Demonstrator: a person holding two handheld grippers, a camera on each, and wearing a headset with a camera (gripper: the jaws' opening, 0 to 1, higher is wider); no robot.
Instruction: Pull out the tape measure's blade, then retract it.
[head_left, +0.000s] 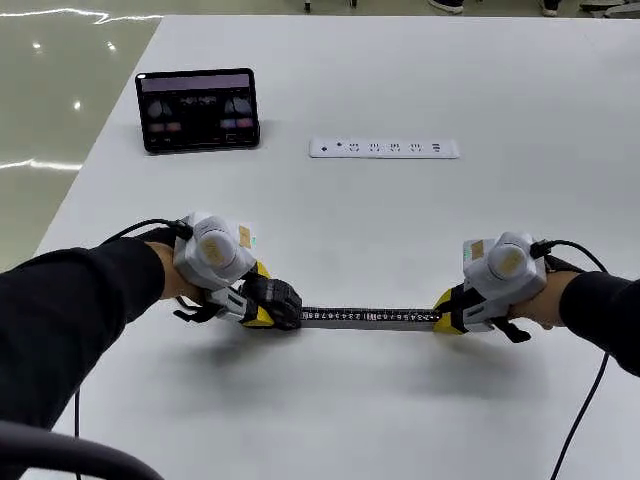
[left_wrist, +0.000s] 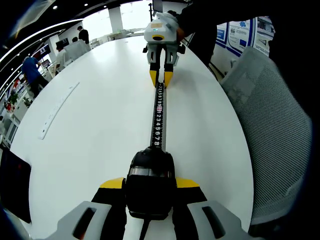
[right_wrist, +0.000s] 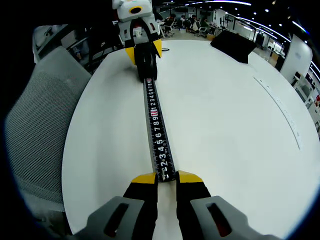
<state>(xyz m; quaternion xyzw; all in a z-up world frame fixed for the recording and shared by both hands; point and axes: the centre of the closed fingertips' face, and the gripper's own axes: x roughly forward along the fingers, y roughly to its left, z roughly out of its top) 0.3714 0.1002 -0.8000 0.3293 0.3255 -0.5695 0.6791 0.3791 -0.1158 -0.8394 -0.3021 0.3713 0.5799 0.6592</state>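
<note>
Jaws, left gripper (left_wrist: 150, 184): clenched on the black case (left_wrist: 150, 170) of the tape measure (head_left: 345, 318), one yellow tip on each side of it.
Jaws, right gripper (right_wrist: 166, 178): pinched on the free end of the blade (right_wrist: 156, 125), which sits between the two yellow tips.
Tape measure: on the white table (head_left: 400, 220), close to its near edge and roughly parallel to it. The case is toward the left. The blade is drawn out toward the right in a straight line, numbered face up. Whether the blade lies flat on the table top or just over it cannot be told. The two grippers face each other along the blade.
Cable (head_left: 585, 400): black, trailing from the right gripper and off the near edge.
Chair (right_wrist: 45, 125): grey mesh back, just off the near edge.
Power strip (head_left: 385, 148): white, flat, past the middle of the table. It is well apart from the tape measure, with its long side parallel to the blade.
Tablet (head_left: 197, 108): dark, propped up, screen lit, toward the far left corner. It stands left of the power strip and apart from it.
Floor (head_left: 60, 120): glossy, beyond the left edge.
People (left_wrist: 30, 70): standing far off beyond the table, seen in the left gripper view.
</note>
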